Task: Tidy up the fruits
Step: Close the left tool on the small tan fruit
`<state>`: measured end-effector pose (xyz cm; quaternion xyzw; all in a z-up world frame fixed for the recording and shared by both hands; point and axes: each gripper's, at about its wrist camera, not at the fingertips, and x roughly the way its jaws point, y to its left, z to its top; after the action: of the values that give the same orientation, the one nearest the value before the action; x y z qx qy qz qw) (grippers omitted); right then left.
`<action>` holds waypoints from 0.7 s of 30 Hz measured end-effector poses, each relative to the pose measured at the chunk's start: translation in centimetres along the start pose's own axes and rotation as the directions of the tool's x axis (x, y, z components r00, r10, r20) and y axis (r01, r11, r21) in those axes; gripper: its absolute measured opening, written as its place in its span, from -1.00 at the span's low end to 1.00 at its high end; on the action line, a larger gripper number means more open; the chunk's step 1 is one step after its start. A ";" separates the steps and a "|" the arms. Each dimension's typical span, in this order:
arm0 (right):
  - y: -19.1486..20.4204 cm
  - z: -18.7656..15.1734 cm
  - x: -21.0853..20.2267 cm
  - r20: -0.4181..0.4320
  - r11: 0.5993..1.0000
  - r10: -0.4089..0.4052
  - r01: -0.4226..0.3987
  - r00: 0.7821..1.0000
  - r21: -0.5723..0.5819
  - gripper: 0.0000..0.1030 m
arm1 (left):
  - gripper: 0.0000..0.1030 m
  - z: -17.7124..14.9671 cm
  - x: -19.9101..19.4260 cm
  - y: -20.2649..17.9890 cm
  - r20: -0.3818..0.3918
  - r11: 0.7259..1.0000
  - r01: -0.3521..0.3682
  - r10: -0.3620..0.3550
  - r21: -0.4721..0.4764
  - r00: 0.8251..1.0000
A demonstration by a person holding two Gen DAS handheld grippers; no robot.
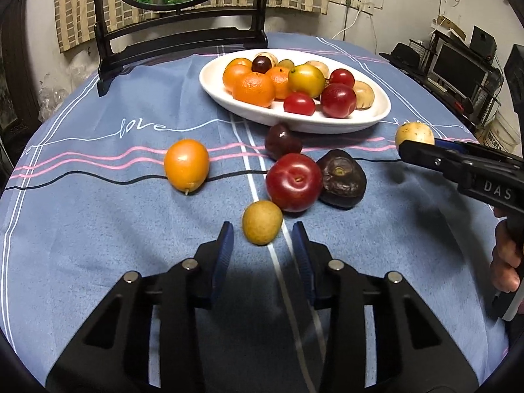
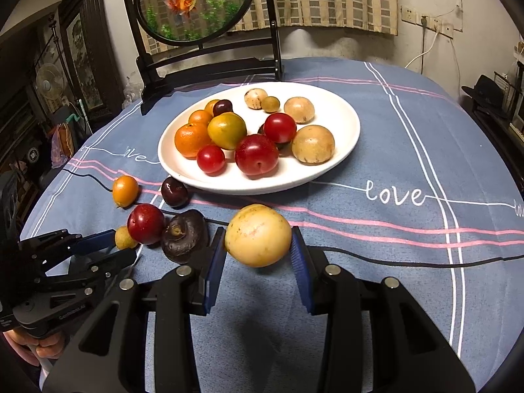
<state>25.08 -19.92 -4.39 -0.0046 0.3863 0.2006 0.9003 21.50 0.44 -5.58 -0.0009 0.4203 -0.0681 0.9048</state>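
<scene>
The white plate [image 2: 340, 150] on the worktop holds oranges, red plums and pale round fruits — the cloth [image 2: 425, 150] says "love". The right gripper [image 2: 258, 252] fingers squeeze a yellow fruit [image 2: 258, 235]. The left gripper [image 1: 262, 245] fingers sit apart beside a small green fruit [image 1: 262, 226].

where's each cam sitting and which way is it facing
Left wrist: on the left gripper, angled down across the table at a small yellow fruit; a hand shows at right.
Right wrist: on the right gripper, shut on a pale yellow fruit, facing the white plate; a hand shows lower left.
Shared: plate, red plum, each other's gripper.
</scene>
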 end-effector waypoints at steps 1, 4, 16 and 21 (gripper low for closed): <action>0.0 0.0 -0.1 0.003 1.000 0.001 -0.001 1.000 0.002 -0.24 | -0.26 0.1 0.1 0.0 -0.004 1.000 0.001 -0.001 -0.004 1.000; 0.0 0.1 -0.2 0.006 1.000 0.005 -0.005 1.000 0.003 -0.24 | -0.26 0.3 0.4 0.1 -0.008 1.000 0.005 -0.005 -0.010 1.000; 0.0 0.0 -0.1 -0.004 1.000 0.003 -0.003 1.000 0.001 -0.24 | -0.49 0.6 0.7 0.4 -0.008 1.000 0.011 -0.011 -0.026 1.000; 0.0 0.0 -0.1 0.000 1.000 -0.002 0.002 1.000 -0.003 -0.24 | -0.50 0.5 0.6 0.4 -0.002 1.000 0.010 -0.010 -0.027 1.000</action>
<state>25.03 -19.96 -4.28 -0.0061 0.3860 0.2001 0.9005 22.26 0.74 -5.72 -0.0153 0.4221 -0.0667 0.9039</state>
